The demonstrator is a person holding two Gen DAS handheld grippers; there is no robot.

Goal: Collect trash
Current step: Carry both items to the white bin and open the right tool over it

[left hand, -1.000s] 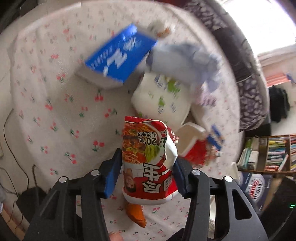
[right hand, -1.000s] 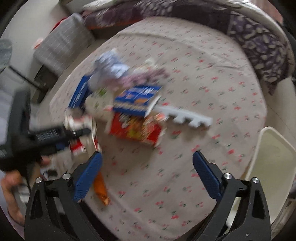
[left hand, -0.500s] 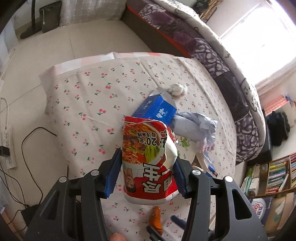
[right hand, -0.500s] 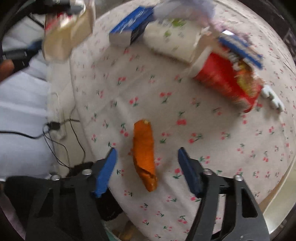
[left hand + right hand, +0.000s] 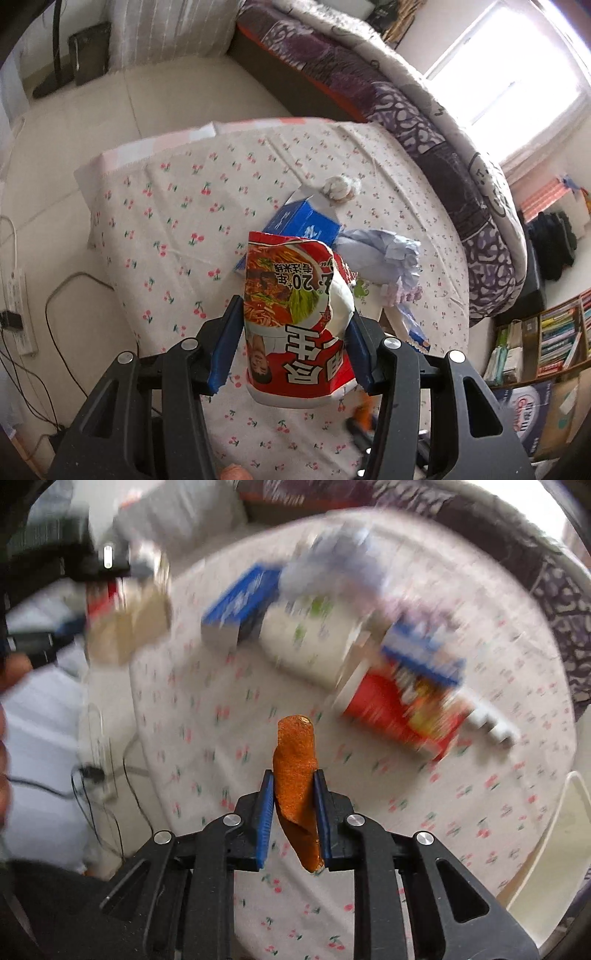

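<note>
Your left gripper [image 5: 291, 343] is clamped on a crushed red-and-white instant-noodle cup [image 5: 295, 321]: both blue pads [image 5: 225, 343] press its sides, and the cup hangs upside down between them, its printed characters inverted, lifted clear of the table. Your right gripper [image 5: 293, 812] is pinched tight on a curled strip of orange peel [image 5: 297, 786], which stands almost upright between the blue pads [image 5: 266, 819] with its top end poking out past the fingertips; it too is up off the cloth.

Below both grippers lies the round table under a cream cloth printed with small red cherries [image 5: 177, 221]. The rest of the trash sits in a loose heap toward the table's middle. In your left view, a blue-and-white carton [image 5: 303, 225] lies on its side just behind the held cup, with a small crumpled white tissue ball [image 5: 340, 186] just past it and a wad of crumpled pale-lilac paper [image 5: 384, 254] touching the carton's right side. In your right view, which is heavily motion-blurred, the same blue carton [image 5: 243, 605] and lilac wad [image 5: 332, 561] lie next to a white pack with green print [image 5: 306, 642], and a second red noodle cup [image 5: 399, 709] lies on its side to the right with a blue-edged lid [image 5: 421, 653] at its far side. A white toothed plastic piece [image 5: 491, 723] rests just beyond that cup.

Off the table, a white power strip [image 5: 18, 310] with cables lies on the floor at the left, and a purple patterned quilt [image 5: 424, 122] covers the bed behind.
</note>
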